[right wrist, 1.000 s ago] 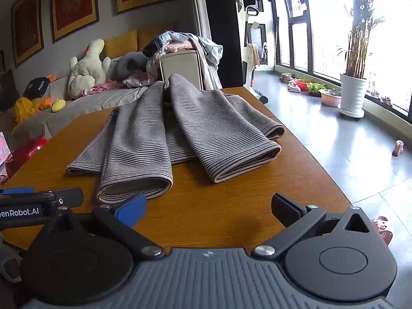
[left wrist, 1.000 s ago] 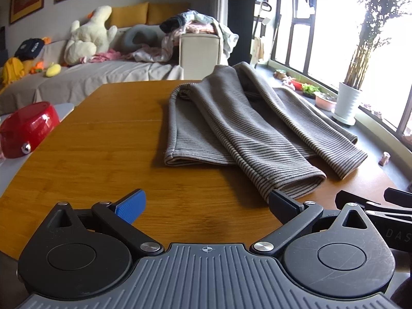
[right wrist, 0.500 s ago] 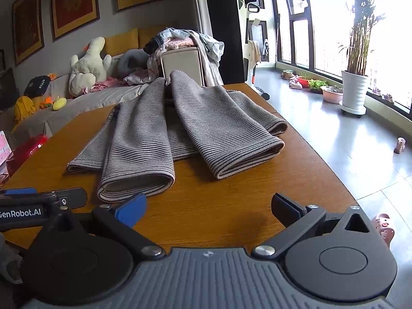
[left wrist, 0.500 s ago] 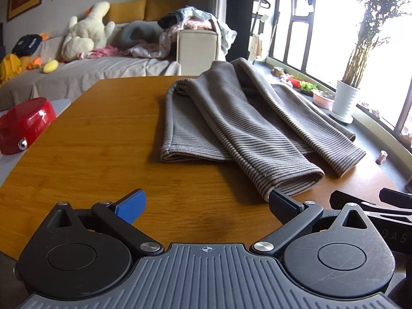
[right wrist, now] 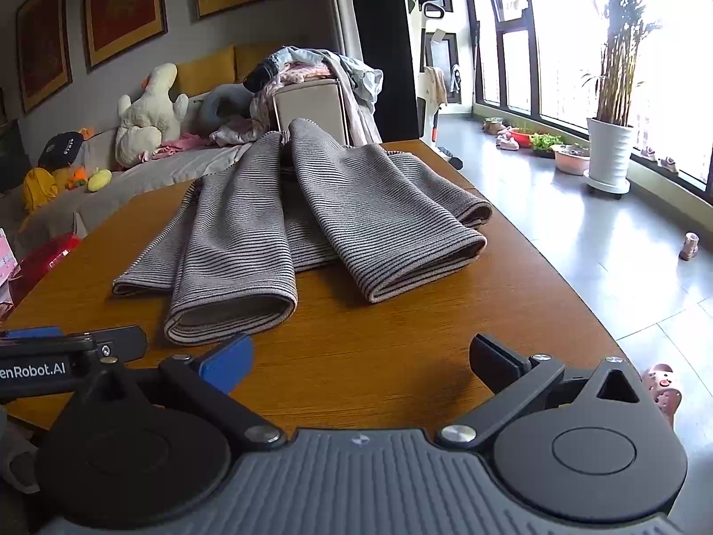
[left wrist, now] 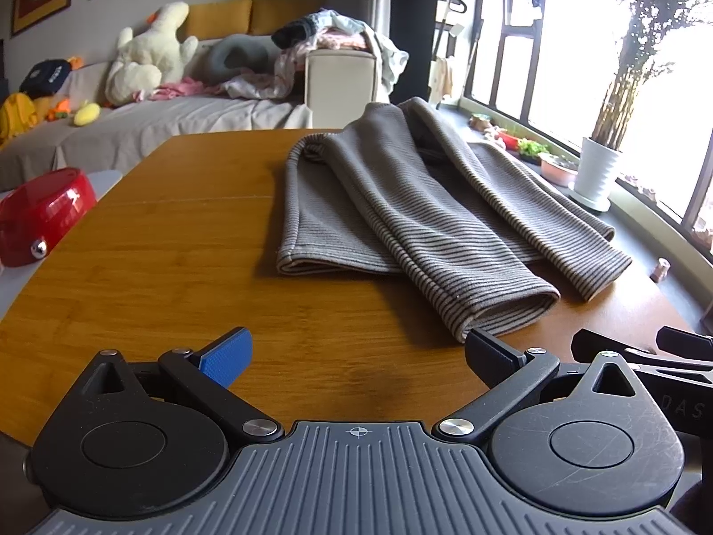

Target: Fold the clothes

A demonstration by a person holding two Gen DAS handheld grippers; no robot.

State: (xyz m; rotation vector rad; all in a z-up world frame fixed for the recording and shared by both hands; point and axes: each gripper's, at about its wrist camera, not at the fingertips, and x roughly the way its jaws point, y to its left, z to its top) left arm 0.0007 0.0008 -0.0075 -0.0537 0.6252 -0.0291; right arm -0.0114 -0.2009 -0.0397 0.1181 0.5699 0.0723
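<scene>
Both claws are spread wide with nothing between the fingers. The left gripper (left wrist: 356, 352) sits low over the near edge of the warm brown wooden table (left wrist: 178, 245), its blue-padded finger (left wrist: 226, 356) on one side and the black finger (left wrist: 490, 352) on the other, with bare wood showing in the gap. That black fingertip is right up against the nearest cuff of the garment, though I can't tell if it's actually touching or just beside it. The right gripper (right wrist: 361, 359) is just as released, empty, also over bare wood, and its blue finger (right wrist: 227, 363) sits just short of the same cuff.

The grey knit sweater with thin dark stripes (left wrist: 401, 205) lies flat in the middle of the table, both sleeves folded in over the body and pointing toward the cameras. In the right wrist view the sweater (right wrist: 285, 223) has one sleeve cuff ending near the left gripper's arm (right wrist: 67, 356) and the other cuff further over toward the window side, close to the table's right edge.

Open room: there's a big patch of bare table to the left of the sweater, and a strip of clear wood between the cuffs and the near edge. A shiny red rounded case (left wrist: 40, 218) sits off the table's left side. Beyond the far edge is a grey sofa with a cream plush duck (left wrist: 151, 62), and a white pot with a tall plant (right wrist: 610, 151) stands by the windows.
</scene>
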